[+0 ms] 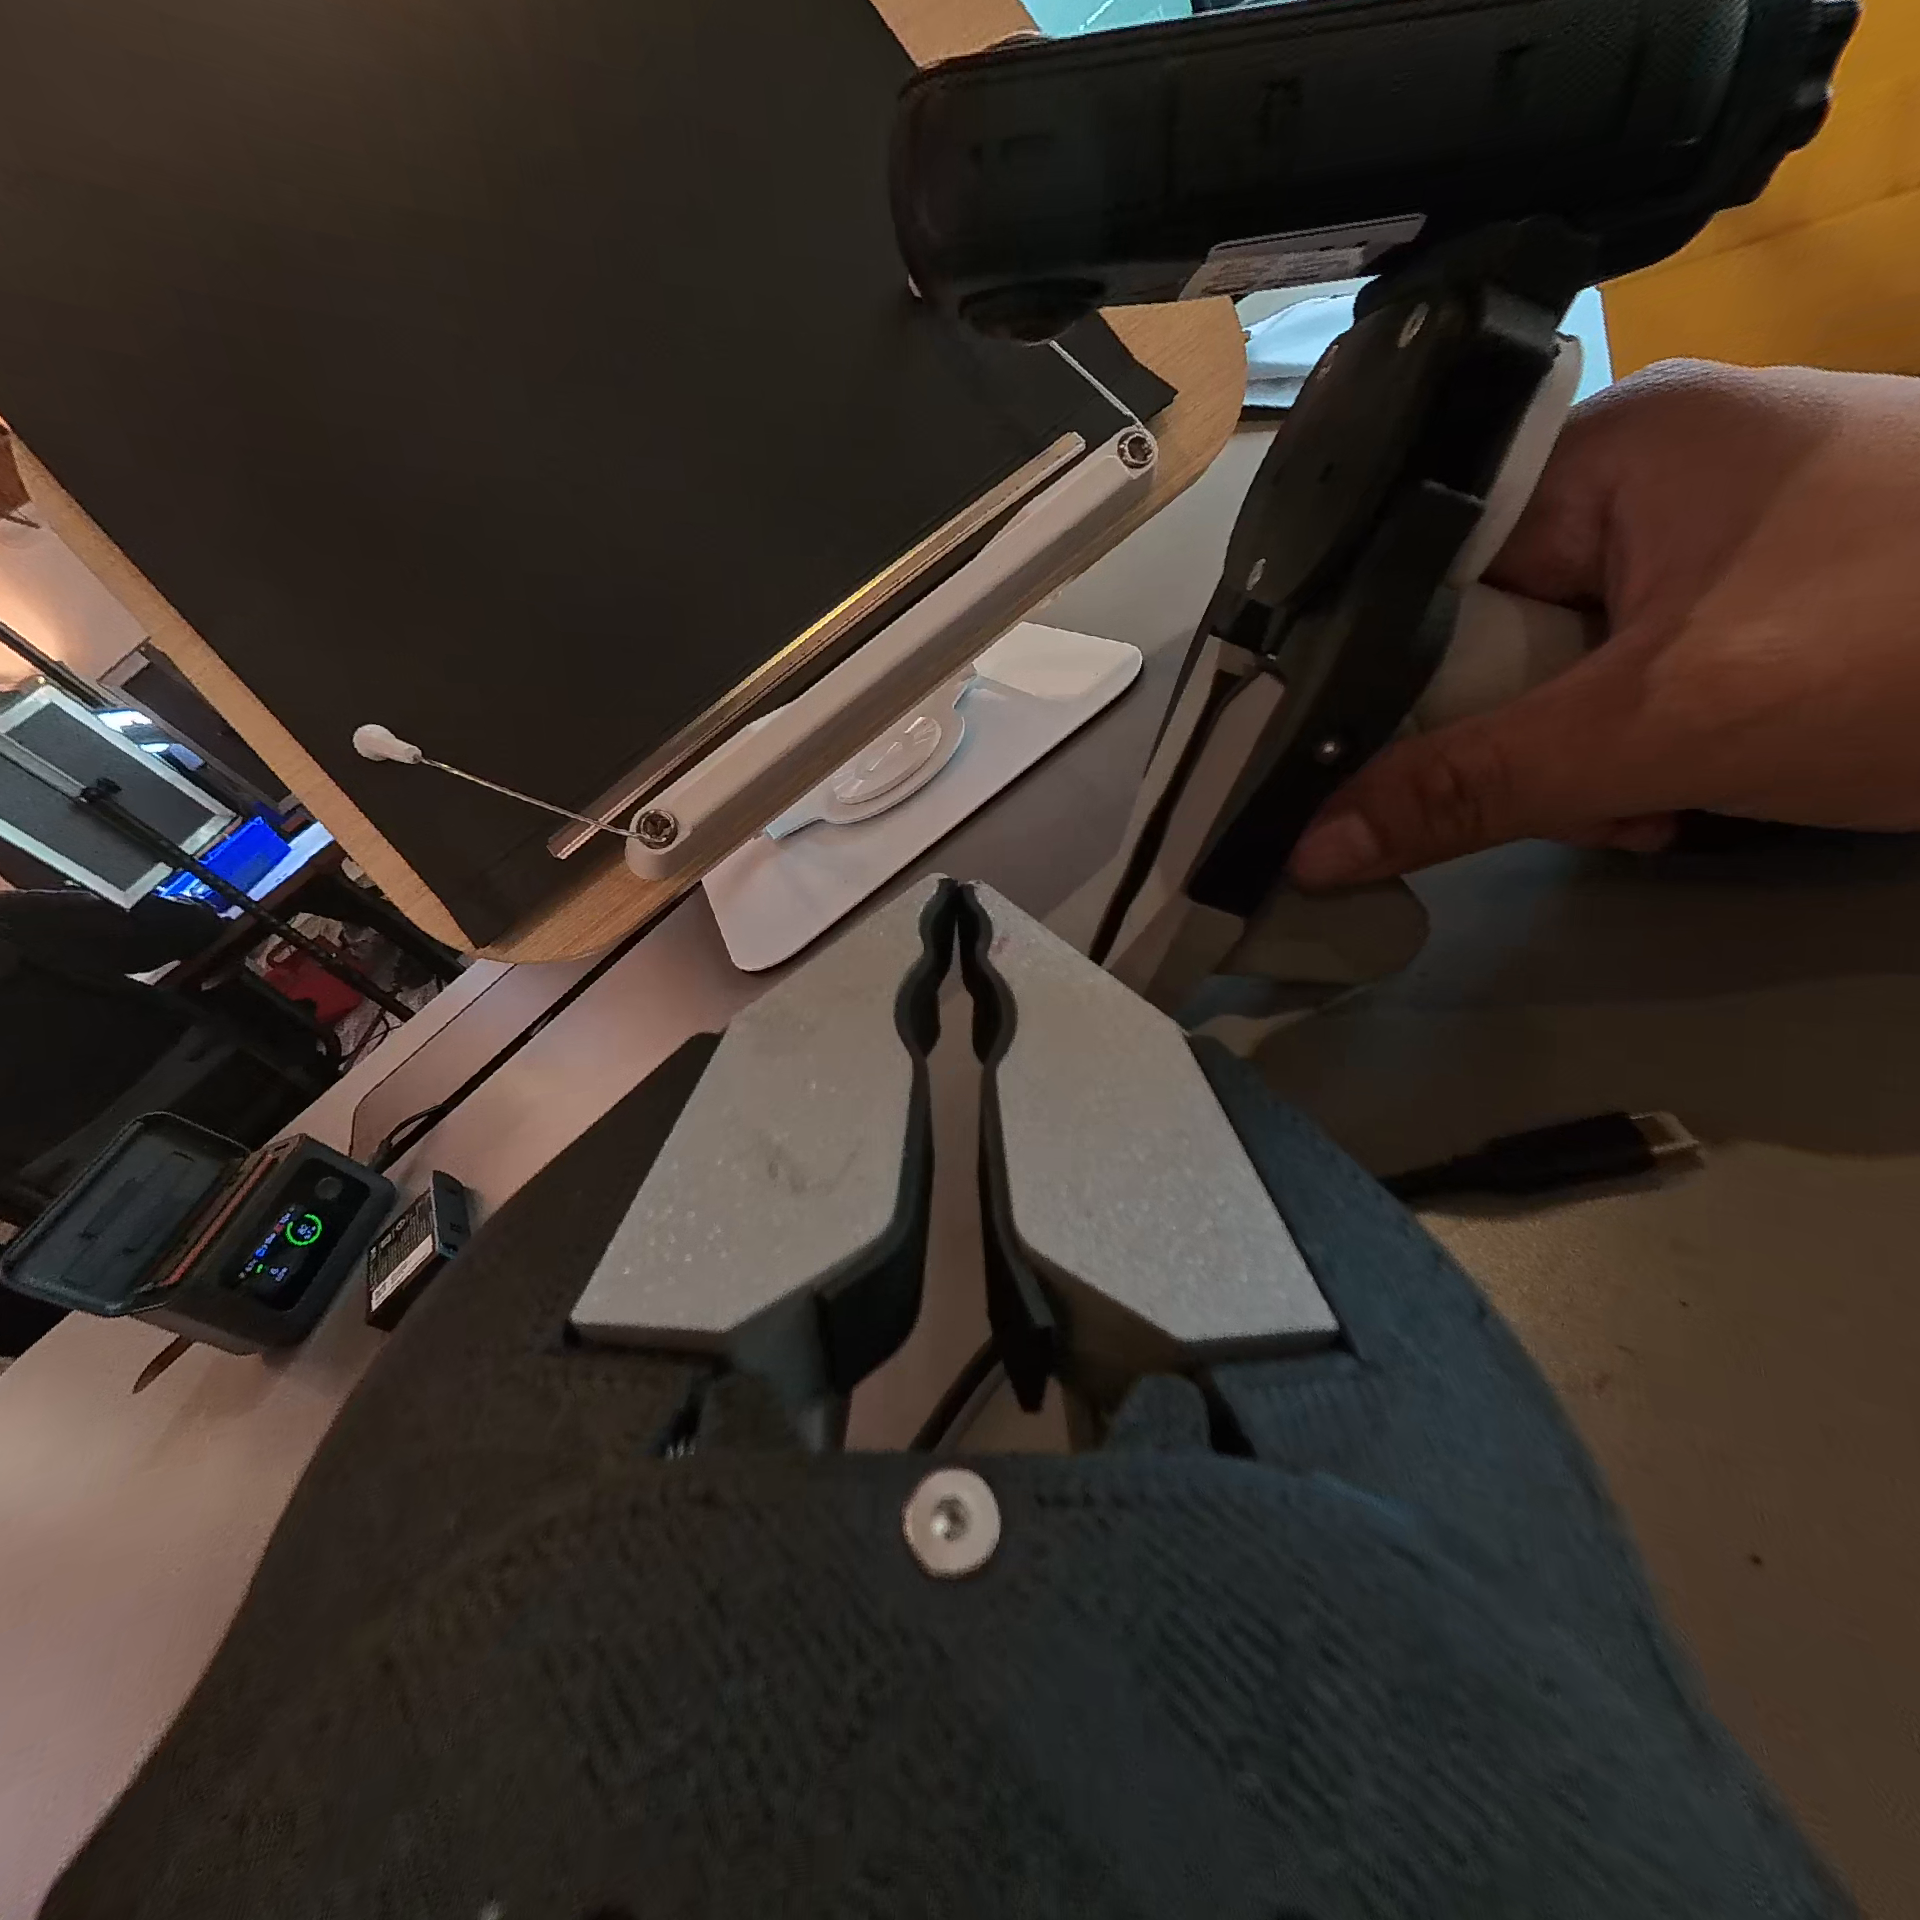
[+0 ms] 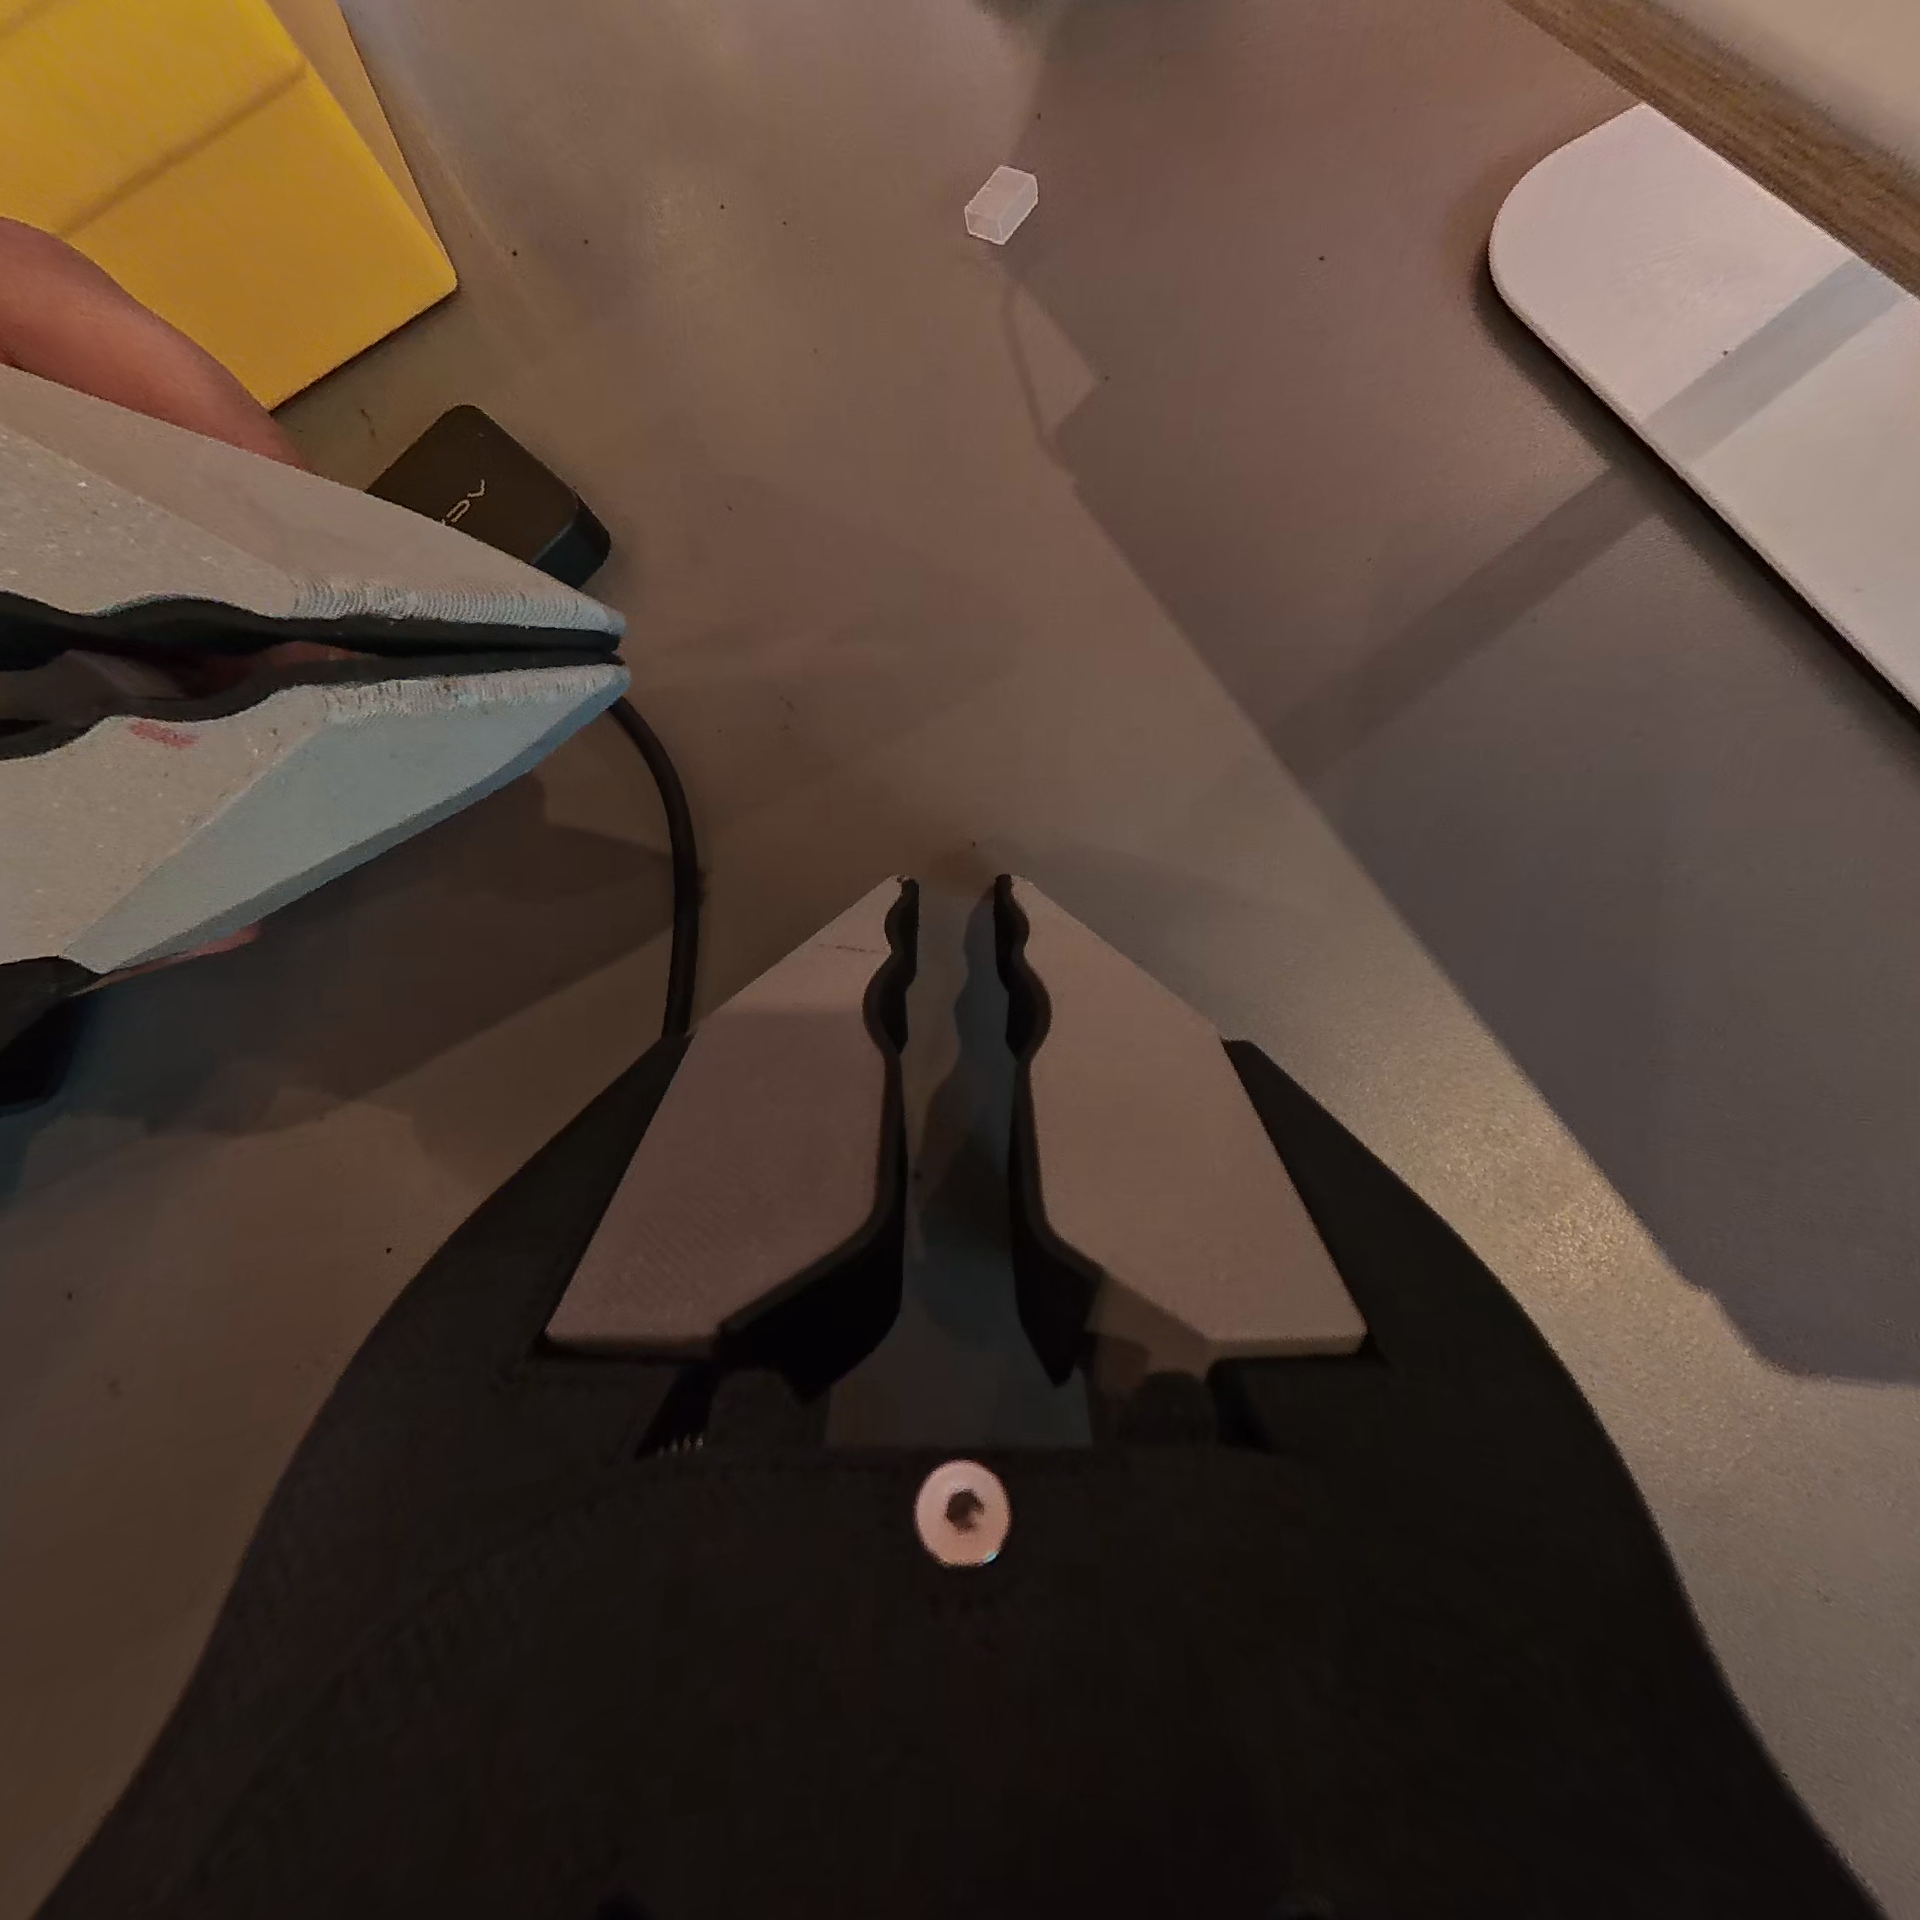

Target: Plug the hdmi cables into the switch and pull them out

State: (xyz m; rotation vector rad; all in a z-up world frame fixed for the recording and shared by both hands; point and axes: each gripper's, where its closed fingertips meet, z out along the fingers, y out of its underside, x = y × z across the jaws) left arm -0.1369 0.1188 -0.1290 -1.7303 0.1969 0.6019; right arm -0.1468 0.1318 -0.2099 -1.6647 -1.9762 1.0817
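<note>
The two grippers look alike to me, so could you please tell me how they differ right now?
The left gripper has its fingers pressed together at the tips; the right gripper shows a narrow gap between its fingers. The left gripper points level toward a monitor base; the right gripper points down at the bare desk. Both hold nothing.

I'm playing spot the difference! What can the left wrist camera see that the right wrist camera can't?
Only the left wrist view shows a hand, a little gadget with a lit screen and a loose cable plug. Only the right wrist view shows a yellow box, a small clear cap and a black box. Both show the grey table, the white stand base and the left gripper, closed.
</note>
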